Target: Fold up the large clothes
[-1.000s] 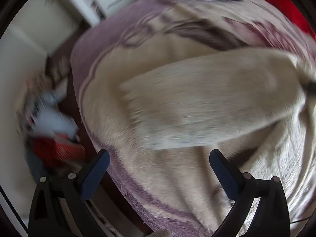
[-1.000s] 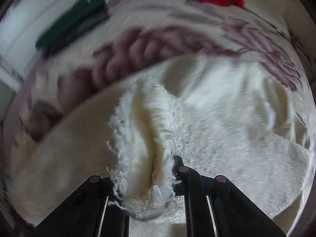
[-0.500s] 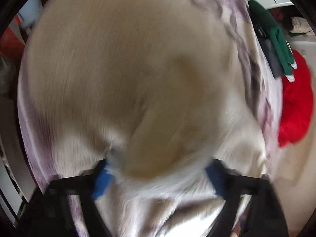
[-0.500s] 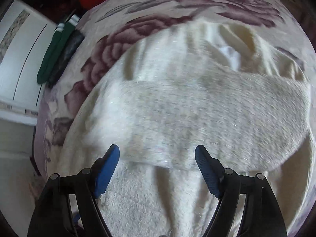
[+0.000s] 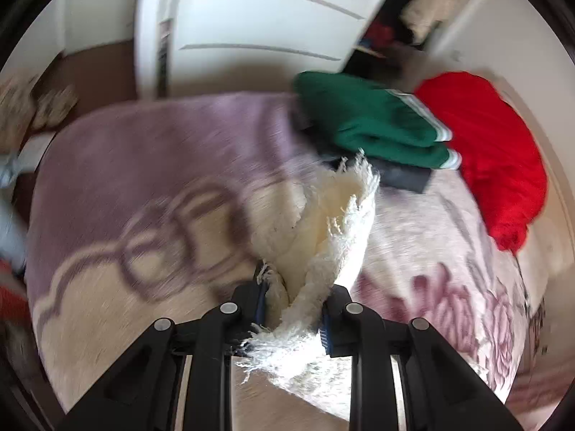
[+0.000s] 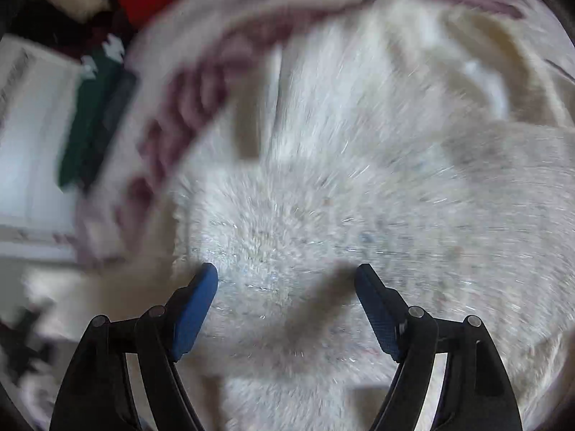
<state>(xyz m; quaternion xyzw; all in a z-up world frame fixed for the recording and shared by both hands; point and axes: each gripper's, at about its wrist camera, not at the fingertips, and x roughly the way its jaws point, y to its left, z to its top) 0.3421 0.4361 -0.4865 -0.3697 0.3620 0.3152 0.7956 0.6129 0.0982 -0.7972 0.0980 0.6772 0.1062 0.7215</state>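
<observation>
A fluffy cream garment lies on a bed with a lilac and cream flowered blanket (image 5: 151, 165). My left gripper (image 5: 293, 309) is shut on a bunched fringed edge of the cream garment (image 5: 323, 237), which stands up between the blue pads. In the right wrist view the garment (image 6: 323, 194) fills most of the frame, blurred, with a folded layer across it. My right gripper (image 6: 285, 287) is open and empty just above the garment, its blue fingers (image 6: 196, 301) apart.
A folded green garment (image 5: 373, 122) lies on a dark one at the blanket's far edge, with a red garment (image 5: 496, 151) beside it. White wardrobe doors (image 5: 258, 21) stand behind. The green garment also shows in the right wrist view (image 6: 86, 122).
My left gripper went from open above the garment to shut on its fringed edge. My right gripper let go of the fringed edge, opened and moved closer to the garment.
</observation>
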